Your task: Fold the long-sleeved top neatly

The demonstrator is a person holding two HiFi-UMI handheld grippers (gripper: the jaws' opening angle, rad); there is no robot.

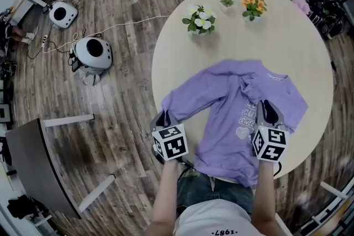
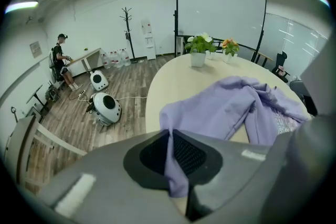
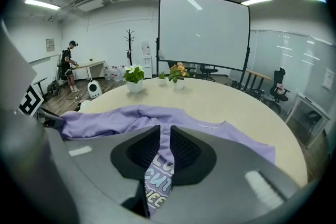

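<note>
1. Tabletop [image 1: 298, 41]: round, pale, plain.

2. Top [image 1: 221, 119]: purple, long-sleeved, with pale print on the chest. It is spread over the near half of the tabletop. The collar is turned toward the far right of the tabletop and the hem hangs over its near edge. The cloth is rumpled, with a raised fold across the chest.

3. Sleeve [image 1: 191, 98]: 1 arm of the top, drawn out toward the left edge of the tabletop.

4. Left claw [image 1: 166, 119]: held at the left edge of the tabletop. It is clamped on the end of the sleeve, and a strip of purple cloth is seen pinched between the 2 dark pads.

5. Right claw [image 1: 269, 110]: held over the near right part of the tabletop. It is clamped on a pinched-up fold of the top, with part of the print showing between the pads.

6. White-flowered plant [image 1: 200, 19], small green plant [image 1: 227, 0], orange-flowered plant [image 1: 253, 5]: 3 pots set in a row on the far side of the tabletop.

7. Larger white device [image 1: 93, 54], smaller white device [image 1: 62, 12]: 2 rounded units on the wooden floor [image 1: 127, 3], well apart from the left of the tabletop.

8. Person [image 2: 60, 57]: seen far beyond the left of the tabletop, at a wall desk.
</note>
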